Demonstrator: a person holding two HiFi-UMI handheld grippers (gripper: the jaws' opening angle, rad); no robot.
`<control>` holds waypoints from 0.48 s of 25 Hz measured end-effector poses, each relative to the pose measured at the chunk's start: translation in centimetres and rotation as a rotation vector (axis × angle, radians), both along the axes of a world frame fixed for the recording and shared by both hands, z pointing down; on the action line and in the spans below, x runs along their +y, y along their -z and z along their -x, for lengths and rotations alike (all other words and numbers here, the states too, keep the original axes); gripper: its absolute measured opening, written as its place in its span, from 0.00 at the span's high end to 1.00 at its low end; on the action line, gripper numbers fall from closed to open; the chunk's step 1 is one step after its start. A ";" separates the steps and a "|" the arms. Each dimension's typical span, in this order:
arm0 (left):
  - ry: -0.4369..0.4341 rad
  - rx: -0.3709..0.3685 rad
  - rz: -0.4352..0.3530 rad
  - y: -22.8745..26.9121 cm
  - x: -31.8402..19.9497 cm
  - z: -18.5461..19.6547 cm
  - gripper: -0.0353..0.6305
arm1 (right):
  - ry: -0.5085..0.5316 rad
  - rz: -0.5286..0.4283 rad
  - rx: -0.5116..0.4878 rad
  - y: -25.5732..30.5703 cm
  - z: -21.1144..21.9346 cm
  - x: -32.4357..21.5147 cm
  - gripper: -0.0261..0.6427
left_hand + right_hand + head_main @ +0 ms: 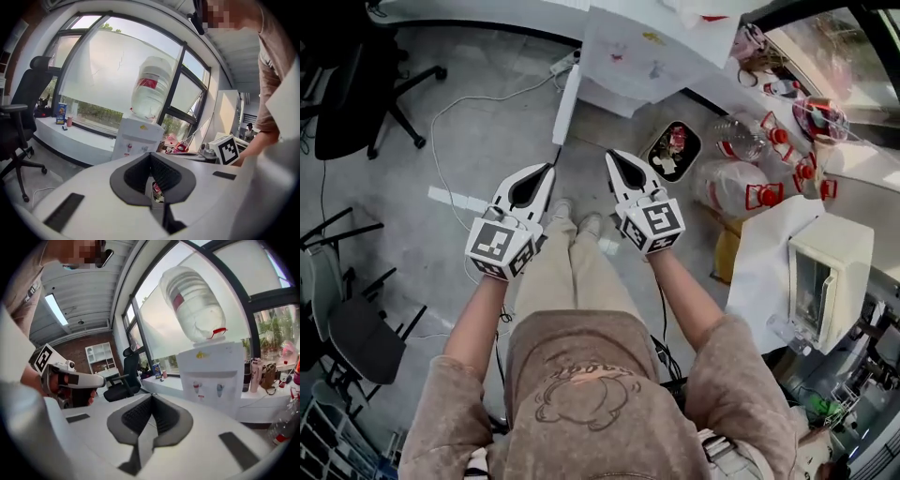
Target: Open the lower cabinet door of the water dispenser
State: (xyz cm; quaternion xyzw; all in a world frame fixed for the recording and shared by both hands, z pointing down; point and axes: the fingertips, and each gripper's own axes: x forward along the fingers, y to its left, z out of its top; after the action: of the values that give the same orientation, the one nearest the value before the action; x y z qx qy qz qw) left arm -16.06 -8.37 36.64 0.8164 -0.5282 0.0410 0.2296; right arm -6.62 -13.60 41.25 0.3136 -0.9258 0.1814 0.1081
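Water dispenser (628,56) is white and stands against the window wall, w/ an upturned water bottle (152,86) on top and two taps on its front. Its lower cabinet door can't be read. In both gripper views the gripper bodies cover the dispenser's lower front, and head view looks at it too steeply to tell open from shut.

L gripper (551,171) is held up in the air in front of the dispenser, well apart from it and pointing its way. Its jaws are closed tip to tip w/ nothing between them. R gripper (610,155) is level w/ it on the same side of the dispenser, same heading, also well short of it. Its jaws are closed too and empty. Neither gripper touches the dispenser.

In head view, a black bin (672,150) w/ rubbish in it sits on the grey floor just right of the dispenser's base. Clear water jugs (741,183) w/ red handles lie further right of it. A power strip (565,62) lies at the dispenser's left side, w/ a white cable (441,122) trailing away across the floor. A black office chair (23,108) stands well left of the dispenser, near the sill.
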 end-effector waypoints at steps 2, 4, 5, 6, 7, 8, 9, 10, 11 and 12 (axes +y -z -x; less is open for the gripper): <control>-0.019 -0.007 -0.016 2.3 0.0 -1.0 0.92 | -0.025 -0.024 -0.025 2.9 -1.3 0.1 0.95; -0.037 -0.013 -0.038 4.5 0.0 -2.0 0.92 | -0.044 -0.048 -0.048 5.7 -2.5 0.3 0.95; -0.046 -0.018 -0.050 5.6 0.0 -2.4 0.92 | -0.051 -0.061 -0.061 7.1 -2.9 0.4 0.95; -0.055 -0.023 -0.063 6.7 0.0 -2.9 0.92 | -0.058 -0.074 -0.073 8.5 -3.4 0.4 0.95; -0.063 -0.026 -0.074 7.7 -0.1 -3.4 0.92 | -0.062 -0.088 -0.081 9.7 -3.8 0.5 0.95; -0.072 -0.028 -0.084 8.7 -0.1 -3.9 0.92 | -0.065 -0.102 -0.087 11.0 -4.2 0.6 0.95; -0.082 -0.029 -0.092 9.6 -0.1 -4.4 0.92 | -0.066 -0.115 -0.090 12.1 -4.6 0.7 0.95; -0.095 -0.030 -0.099 10.5 0.0 -4.9 0.92 | -0.069 -0.127 -0.093 13.1 -5.0 0.8 0.95; -0.108 -0.032 -0.106 11.3 0.1 -5.3 0.92 | -0.074 -0.137 -0.095 14.0 -5.4 0.9 0.95; -0.122 -0.032 -0.112 12.1 0.2 -5.7 0.92 | -0.079 -0.146 -0.098 15.0 -5.8 1.1 0.95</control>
State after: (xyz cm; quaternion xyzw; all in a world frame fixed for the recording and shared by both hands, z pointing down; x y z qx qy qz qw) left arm -10.32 -8.20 24.53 0.8579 -0.4827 0.0380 0.1721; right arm -0.79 -12.54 26.30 0.3478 -0.9276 0.1327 0.0322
